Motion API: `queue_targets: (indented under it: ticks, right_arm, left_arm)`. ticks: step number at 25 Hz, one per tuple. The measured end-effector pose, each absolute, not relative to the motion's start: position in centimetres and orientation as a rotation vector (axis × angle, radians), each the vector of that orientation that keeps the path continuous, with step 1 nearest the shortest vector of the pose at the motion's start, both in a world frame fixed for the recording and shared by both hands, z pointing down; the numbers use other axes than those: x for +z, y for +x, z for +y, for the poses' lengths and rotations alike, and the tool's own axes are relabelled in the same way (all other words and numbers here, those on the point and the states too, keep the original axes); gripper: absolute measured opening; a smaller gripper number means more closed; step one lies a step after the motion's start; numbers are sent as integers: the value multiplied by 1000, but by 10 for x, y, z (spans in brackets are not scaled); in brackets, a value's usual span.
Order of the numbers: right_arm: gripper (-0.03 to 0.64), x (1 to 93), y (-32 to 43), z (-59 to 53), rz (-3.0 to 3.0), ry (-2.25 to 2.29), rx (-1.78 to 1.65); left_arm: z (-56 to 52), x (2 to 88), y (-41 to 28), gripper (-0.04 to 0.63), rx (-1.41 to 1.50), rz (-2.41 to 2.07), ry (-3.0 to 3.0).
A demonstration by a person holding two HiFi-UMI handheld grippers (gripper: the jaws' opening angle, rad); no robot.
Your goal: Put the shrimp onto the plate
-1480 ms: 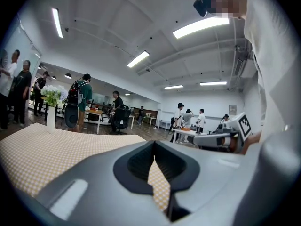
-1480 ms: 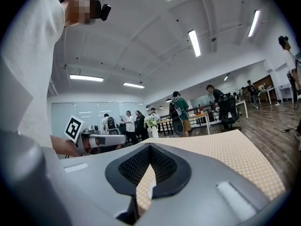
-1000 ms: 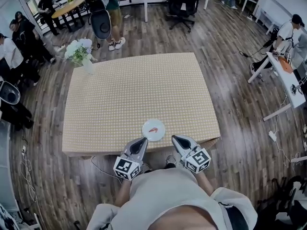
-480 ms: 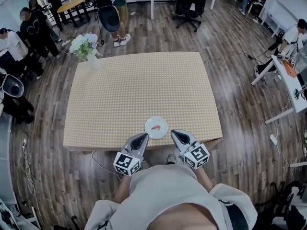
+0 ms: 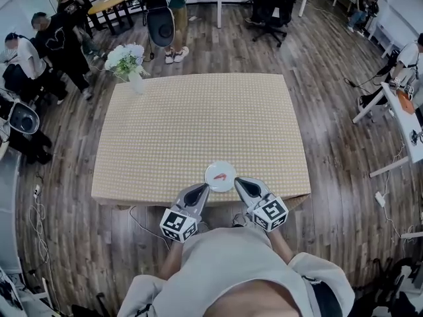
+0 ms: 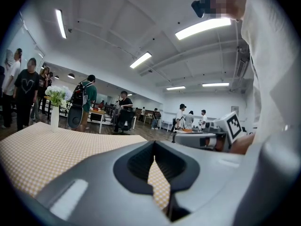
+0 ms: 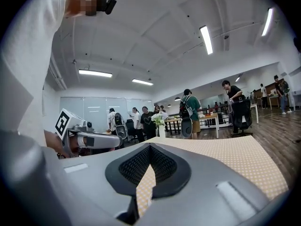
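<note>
Left gripper (image 5: pixel 201 189): jaws closed tip to tip, nothing held, at the near edge of the table (image 5: pixel 198 117), just left of the plate (image 5: pixel 210 181). Right gripper (image 5: pixel 240 181): jaws likewise pressed together and empty, just right of the plate, tip close to its rim. Shrimp (image 5: pixel 223 175): one, orange-red, lying on the white plate between the two grippers; a vase of white flowers (image 5: pixel 127 61) stands well apart at the table's far left corner.
</note>
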State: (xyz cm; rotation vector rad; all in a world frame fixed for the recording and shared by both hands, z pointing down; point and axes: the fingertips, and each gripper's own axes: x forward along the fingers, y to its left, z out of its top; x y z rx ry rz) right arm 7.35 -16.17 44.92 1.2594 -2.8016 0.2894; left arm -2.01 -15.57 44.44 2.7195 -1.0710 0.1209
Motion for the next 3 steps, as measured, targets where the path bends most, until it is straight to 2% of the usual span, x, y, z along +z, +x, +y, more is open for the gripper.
queue_targets:
  ticks: [3]
  right_arm:
    - [-3, 452, 68, -165, -2800, 1246, 288]
  left_arm:
    - [-161, 444, -25, 11, 117, -1079, 2721]
